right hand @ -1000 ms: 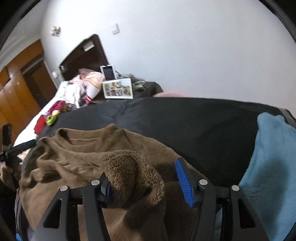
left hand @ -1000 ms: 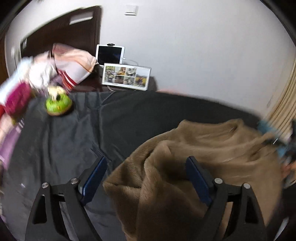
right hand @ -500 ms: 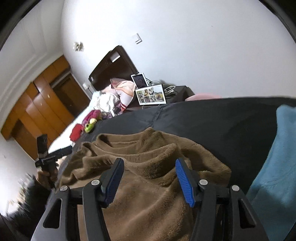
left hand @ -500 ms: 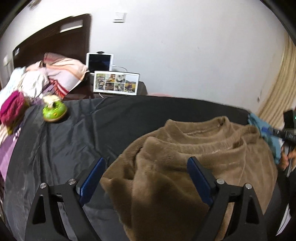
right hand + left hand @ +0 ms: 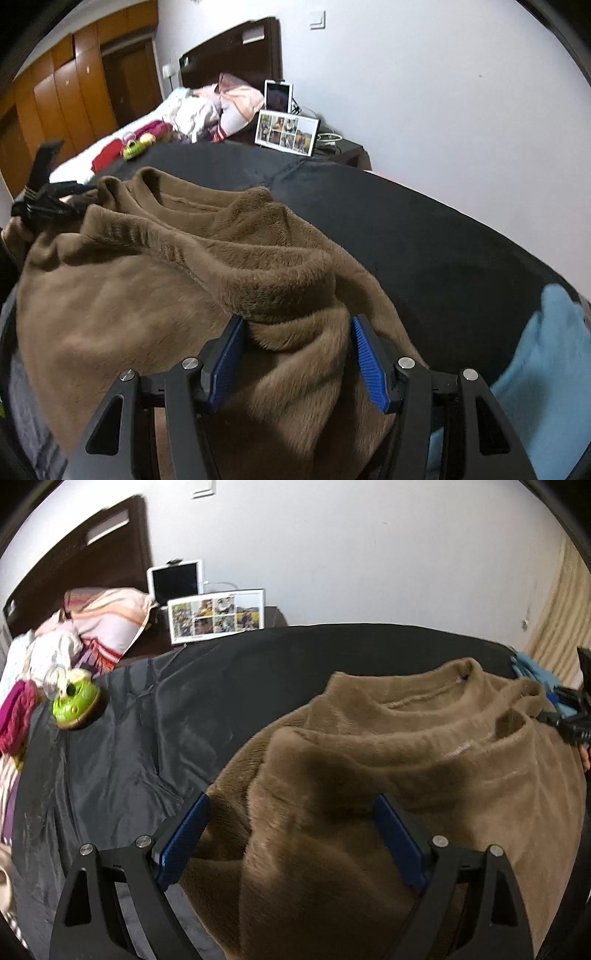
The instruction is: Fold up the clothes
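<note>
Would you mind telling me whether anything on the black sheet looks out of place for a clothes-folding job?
Yes: a green toy sits at the far left edge of the black sheet, apart from the brown fleece top. It is not clothing. The top itself is bunched in thick ridges rather than lying flat.

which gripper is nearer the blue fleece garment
Right. The blue fleece lies just beside the right gripper; the left gripper sits across the brown sweater from it.
</note>
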Tool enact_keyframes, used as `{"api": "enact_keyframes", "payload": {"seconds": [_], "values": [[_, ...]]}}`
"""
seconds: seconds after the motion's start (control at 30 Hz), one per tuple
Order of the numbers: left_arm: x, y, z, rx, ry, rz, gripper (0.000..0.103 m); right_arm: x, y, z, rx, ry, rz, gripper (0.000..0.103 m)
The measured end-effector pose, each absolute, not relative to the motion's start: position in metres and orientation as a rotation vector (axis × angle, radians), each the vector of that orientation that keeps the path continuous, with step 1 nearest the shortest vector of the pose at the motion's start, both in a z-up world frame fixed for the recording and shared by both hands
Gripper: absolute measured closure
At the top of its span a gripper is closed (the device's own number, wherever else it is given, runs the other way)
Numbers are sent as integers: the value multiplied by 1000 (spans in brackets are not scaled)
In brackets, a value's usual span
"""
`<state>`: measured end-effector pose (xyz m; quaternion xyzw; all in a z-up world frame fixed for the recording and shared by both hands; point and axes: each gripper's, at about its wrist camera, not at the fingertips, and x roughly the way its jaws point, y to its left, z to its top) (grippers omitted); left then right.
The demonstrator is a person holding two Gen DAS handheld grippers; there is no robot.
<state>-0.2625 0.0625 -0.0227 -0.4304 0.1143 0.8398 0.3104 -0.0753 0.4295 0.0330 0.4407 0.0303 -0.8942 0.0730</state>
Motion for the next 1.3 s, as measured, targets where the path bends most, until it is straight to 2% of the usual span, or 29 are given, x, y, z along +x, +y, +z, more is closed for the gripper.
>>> {"api": "enact_keyframes", "payload": {"seconds": [0.17, 0.23, 0.27, 0.3, 0.4, 0.47, 0.57, 0.83, 1.2, 1.3], "values": [[-272, 61, -23, -1157, 250, 2190, 12, -101, 432, 22, 1377, 39, -2617, 43], [-274, 63, -24, -1170, 246, 2185, 23, -105, 431, 17, 1390, 13, -2608, 43], [-275, 63, -25, -1181, 242, 2186, 38, -103, 431, 15, 1389, 1, -2618, 45], [-275, 62, -26, -1188, 231, 2183, 52, -101, 431, 15, 1377, -20, -2621, 59], [-276, 57, -24, -1192, 180, 2177, 73, -91, 436, 22, 1323, -140, -2644, 85], [-274, 53, -17, -1172, 152, 2190, 78, -83, 439, 33, 1275, -202, -2679, 88], [-269, 46, -3, -1130, 107, 2215, 81, -71, 443, 53, 1192, -253, -2745, 90], [-269, 37, 46, -994, -2, 2314, 82, -63, 434, 103, 985, -206, -2958, 90], [-288, 79, 7, -1072, 204, 2427, 82, -115, 444, 43, 1252, -169, -3009, 90], [-288, 87, -12, -1099, 293, 2444, 79, -118, 447, 29, 1312, -176, -2982, 90]]}}
